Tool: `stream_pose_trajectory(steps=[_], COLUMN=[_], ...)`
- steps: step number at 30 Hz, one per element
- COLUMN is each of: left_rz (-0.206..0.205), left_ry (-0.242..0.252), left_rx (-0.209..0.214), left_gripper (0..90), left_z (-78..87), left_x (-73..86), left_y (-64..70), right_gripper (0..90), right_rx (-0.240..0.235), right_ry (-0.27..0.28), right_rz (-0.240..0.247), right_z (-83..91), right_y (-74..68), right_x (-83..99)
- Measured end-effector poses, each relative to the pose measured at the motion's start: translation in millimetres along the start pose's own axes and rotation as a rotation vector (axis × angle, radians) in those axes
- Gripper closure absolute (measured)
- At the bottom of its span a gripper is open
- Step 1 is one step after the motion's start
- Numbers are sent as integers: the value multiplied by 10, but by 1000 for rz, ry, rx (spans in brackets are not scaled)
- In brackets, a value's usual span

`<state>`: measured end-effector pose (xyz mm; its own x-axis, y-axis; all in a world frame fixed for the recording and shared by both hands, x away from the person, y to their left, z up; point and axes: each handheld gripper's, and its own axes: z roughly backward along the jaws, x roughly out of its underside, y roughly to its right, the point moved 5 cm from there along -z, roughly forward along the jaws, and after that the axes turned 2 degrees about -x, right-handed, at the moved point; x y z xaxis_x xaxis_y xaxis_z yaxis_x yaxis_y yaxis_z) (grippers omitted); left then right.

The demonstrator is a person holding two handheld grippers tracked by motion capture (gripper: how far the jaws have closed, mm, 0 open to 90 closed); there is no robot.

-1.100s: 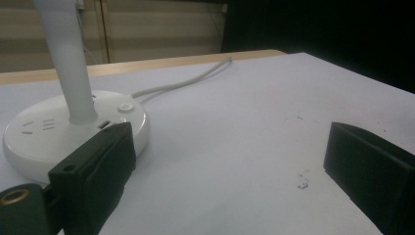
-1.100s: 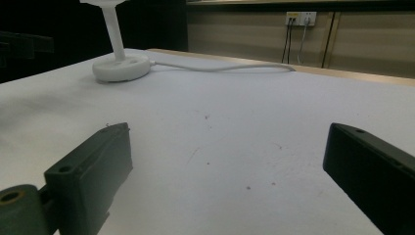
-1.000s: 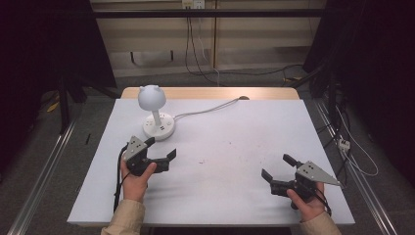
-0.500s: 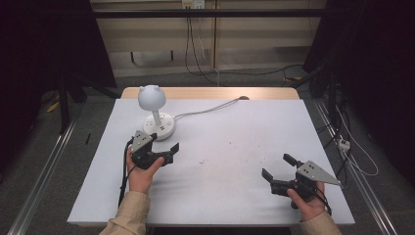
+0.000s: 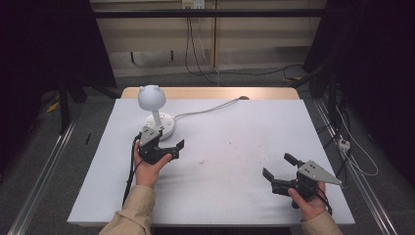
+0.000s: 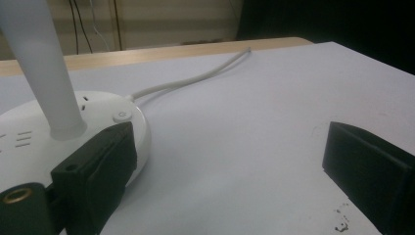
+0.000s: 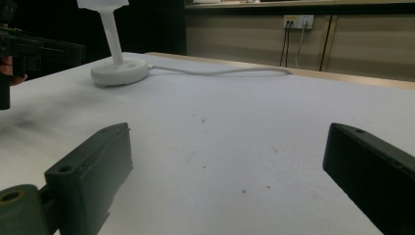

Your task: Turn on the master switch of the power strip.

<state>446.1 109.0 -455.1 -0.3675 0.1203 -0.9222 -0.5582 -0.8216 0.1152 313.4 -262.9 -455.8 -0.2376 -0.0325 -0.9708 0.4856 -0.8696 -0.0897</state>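
Observation:
A small white lamp (image 5: pixel 152 98) with a round head and a round base (image 5: pixel 164 126) stands at the table's far left. Its white cord (image 5: pixel 210 108) runs to the back edge. My left gripper (image 5: pixel 169 143) is open just in front of the base. In the left gripper view its left jaw sits against the base (image 6: pixel 73 142), near the power button (image 6: pixel 122 116). My right gripper (image 5: pixel 279 166) is open near the front right of the table, holding nothing. From the right gripper view the lamp (image 7: pixel 117 63) stands far off to the left.
The white table top (image 5: pixel 225 147) has small dark specks (image 5: pixel 205 160) near its middle. A wooden strip (image 5: pixel 210 93) runs along the back edge. Cables and a wall socket (image 5: pixel 193 4) lie behind. Metal rails (image 5: pixel 44 166) flank the table.
My left gripper has moved forward and slightly right, up to the lamp's base. The right gripper has stayed where it was.

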Motion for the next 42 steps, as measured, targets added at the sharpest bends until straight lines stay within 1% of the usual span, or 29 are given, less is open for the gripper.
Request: stream_pose_trajectory(steps=[5,7,10,11,13,14,15,18,22,25,26,29,31,32,35,38,40,42], left_rz=[3,10,14,16,8,23,2,6,-3,8,1,2,26,25,36,32,29,37], left_ry=[-10,-2,-10,-6,-5,9,-5,0,-4,0,-5,-6,-4,-12,-7,-21,-27,-21], left_rx=[-9,-10,-15,-16,-19,-23,-22,-37,-54,-65,-69,-81,-94,-99,-115,-130,-130,-135], left_gripper=[61,88,113,121,137,149,153,181,222,259,274,327,354,365,418,456,483,513], left_z=[-46,-55,-70,-77,-86,-99,-98,-122,-157,-185,-191,-205,-239,-239,-257,-273,-282,-298], left_x=[-8,-17,-26,-35,-52,-65,-67,-87,-101,-107,-105,-100,-85,-77,-71,-73,-89,-115], left_y=[1,-5,-14,-14,-9,5,-5,-9,-33,-48,-57,-75,-105,-126,-163,-195,-202,-196], right_gripper=[40,40,40,40,40,40,40,40,40,40,40,40,40,40,40,40,40,40], right_rx=[0,0,0,0,1,1,0,2,-3,-2,-2,-1,-2,-1,-1,1,-1,-1], right_ry=[-1,-1,3,2,2,3,3,6,7,7,8,10,11,10,11,11,12,12], right_rz=[5,5,7,6,6,6,6,-3,3,3,3,0,-2,-1,1,-1,-1,-1], right_z=[3,4,4,5,4,4,3,2,4,4,5,7,6,6,5,4,3,3], right_y=[6,5,10,10,12,12,11,5,7,10,11,13,14,14,15,21,20,19], right_x=[1,-1,-6,-7,-6,-6,-7,-12,-11,-12,-14,-16,-17,-17,-18,-18,-19,-20])
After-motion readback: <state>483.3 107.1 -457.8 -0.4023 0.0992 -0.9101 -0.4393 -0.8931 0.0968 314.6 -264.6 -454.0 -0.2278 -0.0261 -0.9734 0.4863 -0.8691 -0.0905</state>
